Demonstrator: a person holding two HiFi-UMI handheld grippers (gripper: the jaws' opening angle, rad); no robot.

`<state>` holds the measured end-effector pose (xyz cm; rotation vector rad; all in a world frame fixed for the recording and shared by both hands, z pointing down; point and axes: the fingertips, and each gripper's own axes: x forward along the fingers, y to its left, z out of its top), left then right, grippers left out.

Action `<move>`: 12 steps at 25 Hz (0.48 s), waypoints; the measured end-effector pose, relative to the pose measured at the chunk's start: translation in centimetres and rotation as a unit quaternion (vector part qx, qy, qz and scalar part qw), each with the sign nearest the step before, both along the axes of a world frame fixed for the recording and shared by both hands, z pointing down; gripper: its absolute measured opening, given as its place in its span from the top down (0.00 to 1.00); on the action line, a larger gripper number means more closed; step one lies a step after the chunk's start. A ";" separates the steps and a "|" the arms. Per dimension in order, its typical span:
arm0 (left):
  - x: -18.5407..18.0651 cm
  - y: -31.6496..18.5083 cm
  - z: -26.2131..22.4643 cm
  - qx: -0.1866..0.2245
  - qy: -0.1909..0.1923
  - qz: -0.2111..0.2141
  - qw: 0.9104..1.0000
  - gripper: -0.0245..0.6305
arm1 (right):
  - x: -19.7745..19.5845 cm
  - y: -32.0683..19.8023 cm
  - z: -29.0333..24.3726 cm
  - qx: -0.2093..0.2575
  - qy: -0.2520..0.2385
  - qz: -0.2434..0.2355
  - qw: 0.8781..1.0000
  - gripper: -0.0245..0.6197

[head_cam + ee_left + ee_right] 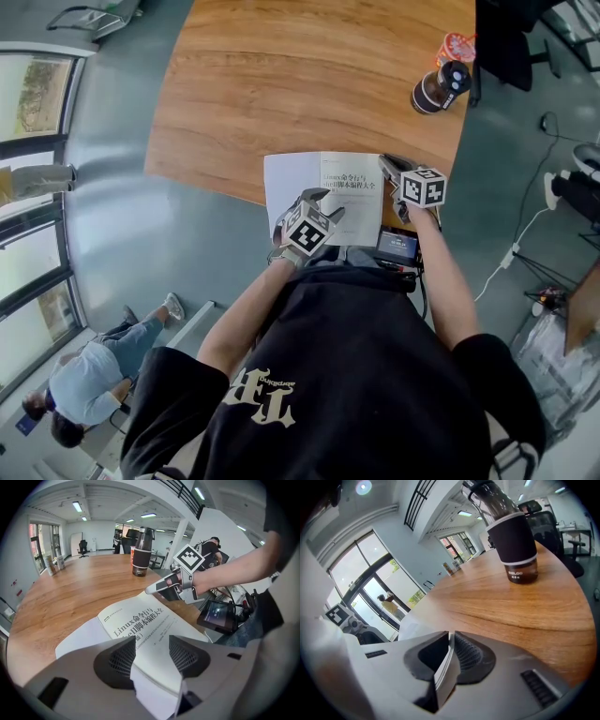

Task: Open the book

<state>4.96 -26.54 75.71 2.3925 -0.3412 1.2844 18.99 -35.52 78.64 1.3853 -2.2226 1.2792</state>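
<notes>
Between the left gripper's (152, 657) fingers sits the near edge of the book (140, 623) (a thick wad of white pages), and both pads clamp it. Ahead of those fingertips the book lies open, print up, at the near rim of the wooden table (70, 592). The right gripper's (449, 653) fingers are closed on a thin slice of its pages. Well beyond them stands a dark bottle (514, 541).

Wooden table (309, 84), grey floor (112, 234), windows (33, 94)
</notes>
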 end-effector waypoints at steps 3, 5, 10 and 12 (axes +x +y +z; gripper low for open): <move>0.0 0.0 -0.2 0.002 0.002 -0.003 1.000 0.61 | -0.1 0.4 -0.1 -0.005 -0.013 0.000 1.000 0.93; 0.1 0.0 -0.2 0.003 0.004 -0.003 1.000 0.61 | -0.4 0.6 -0.2 -0.005 -0.006 -0.008 1.000 0.93; 0.6 0.4 -1.2 0.008 0.019 -0.004 1.000 0.61 | -0.8 0.8 -1.2 0.010 0.035 -0.038 0.999 0.95; 1.0 0.5 -1.9 0.013 0.029 -0.006 0.999 0.61 | -1.1 0.9 -2.0 0.017 0.033 -0.043 0.998 0.95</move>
